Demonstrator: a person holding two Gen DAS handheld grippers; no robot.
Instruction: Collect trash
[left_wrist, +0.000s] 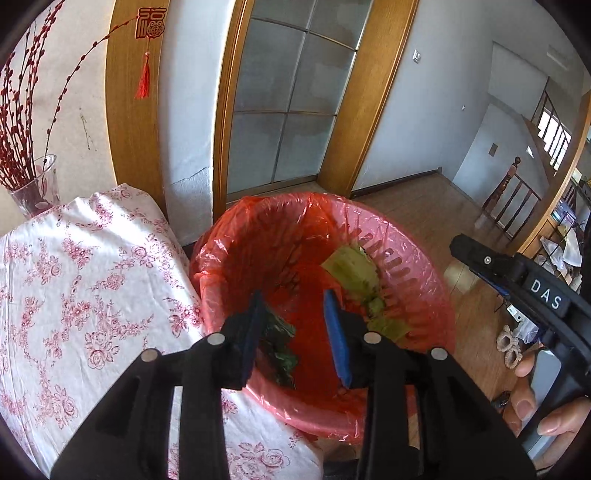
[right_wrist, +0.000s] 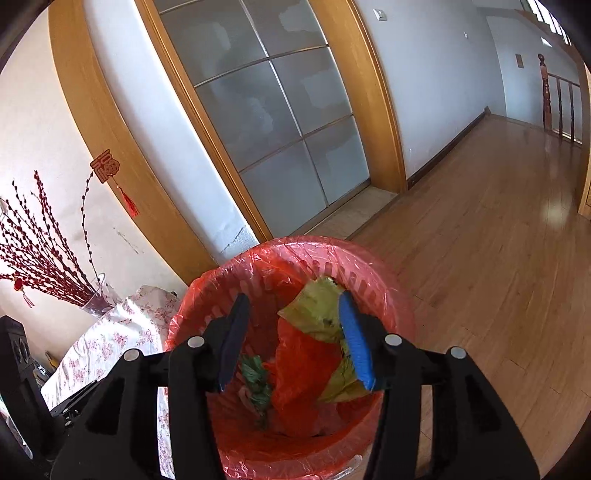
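Left wrist view: both grippers over the red-lined waste bin (left_wrist: 413, 266).
Bin's near rim is cut off. Green leaf scrap (left_wrist: 280, 343) and yellowish wrapper (left_wrist: 354, 269) lie below the spread, empty fingers (left_wrist: 338, 332) of both.

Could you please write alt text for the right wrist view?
An open hand-held gripper with blue pads hovers over a pink slotted plastic bin lined with a red bag, holding yellow-green wrappers and green scraps, beside a floral-clothed table.
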